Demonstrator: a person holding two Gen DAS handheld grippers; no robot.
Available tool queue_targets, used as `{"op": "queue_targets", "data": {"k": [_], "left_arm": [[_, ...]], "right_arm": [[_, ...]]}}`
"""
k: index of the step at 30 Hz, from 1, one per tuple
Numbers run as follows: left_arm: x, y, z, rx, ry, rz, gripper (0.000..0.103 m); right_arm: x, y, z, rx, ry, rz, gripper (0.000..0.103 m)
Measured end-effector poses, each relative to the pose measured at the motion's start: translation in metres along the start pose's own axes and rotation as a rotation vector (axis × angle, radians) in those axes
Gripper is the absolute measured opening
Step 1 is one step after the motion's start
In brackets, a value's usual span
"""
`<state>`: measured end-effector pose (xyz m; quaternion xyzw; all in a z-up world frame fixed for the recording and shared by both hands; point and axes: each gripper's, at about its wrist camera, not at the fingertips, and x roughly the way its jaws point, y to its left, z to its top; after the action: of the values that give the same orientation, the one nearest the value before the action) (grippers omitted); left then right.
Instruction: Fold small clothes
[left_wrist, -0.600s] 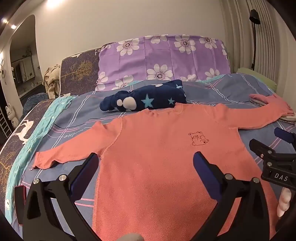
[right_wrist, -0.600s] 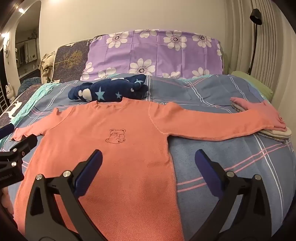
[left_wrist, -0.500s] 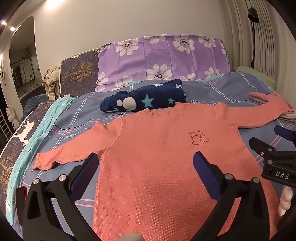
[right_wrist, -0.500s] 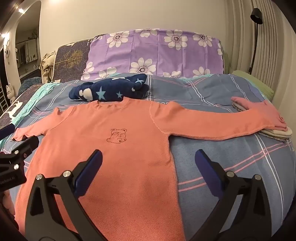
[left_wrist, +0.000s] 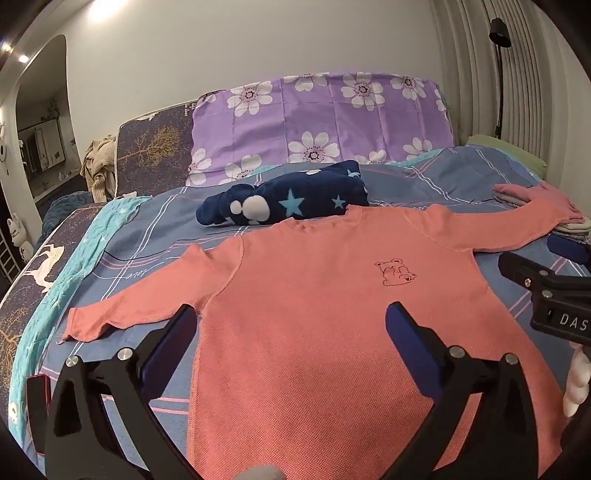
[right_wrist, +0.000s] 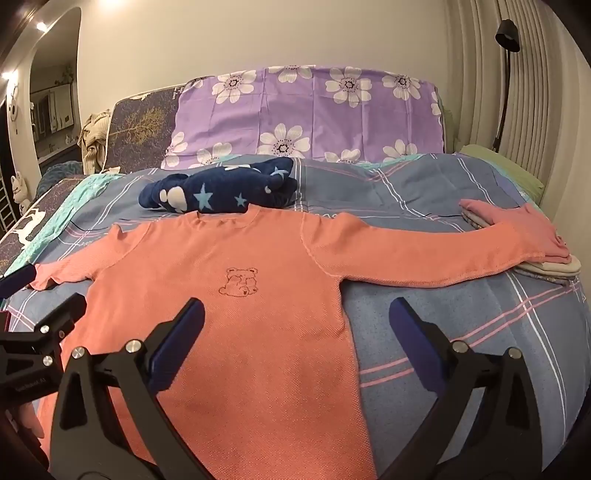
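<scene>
A small coral long-sleeved shirt (left_wrist: 314, 314) (right_wrist: 236, 332) with a stitched bear on the chest lies flat on the bed, both sleeves spread out. My left gripper (left_wrist: 291, 321) hovers open over the shirt's lower left part, nothing between its fingers. My right gripper (right_wrist: 295, 314) hovers open above the shirt's right side edge, one finger over the fabric, the other over the bedcover. The right sleeve end rests on a stack of folded clothes (right_wrist: 546, 264). Each gripper shows at the edge of the other's view.
A rolled navy star-print garment (left_wrist: 288, 201) (right_wrist: 221, 192) lies just beyond the collar. A purple flowered pillow (left_wrist: 321, 125) stands at the headboard. The blue plaid bedcover (right_wrist: 461, 325) spreads to the right. A floor lamp (right_wrist: 508, 74) stands by the right wall.
Both views have shifted slightly; the shirt sits a touch lower in the frames. The shirt itself has not moved and both grippers stay open.
</scene>
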<state>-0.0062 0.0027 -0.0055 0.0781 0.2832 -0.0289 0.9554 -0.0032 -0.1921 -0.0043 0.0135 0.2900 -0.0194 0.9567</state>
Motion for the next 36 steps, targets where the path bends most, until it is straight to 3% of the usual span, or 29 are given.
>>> {"op": "queue_targets", "data": {"k": [6, 21, 36], "left_arm": [[-0.003, 0.002, -0.002, 0.005, -0.033, 0.018, 0.102], [0.005, 0.001, -0.011, 0.011, 0.020, -0.037, 0.102], [0.008, -0.006, -0.017, 0.046, 0.033, -0.041, 0.101]], "right_arm": [[-0.005, 0.000, 0.001, 0.019, -0.031, -0.007, 0.101], [-0.004, 0.000, 0.000, 0.015, -0.024, 0.000, 0.101], [-0.004, 0.000, 0.000, 0.011, -0.023, 0.002, 0.101]]}}
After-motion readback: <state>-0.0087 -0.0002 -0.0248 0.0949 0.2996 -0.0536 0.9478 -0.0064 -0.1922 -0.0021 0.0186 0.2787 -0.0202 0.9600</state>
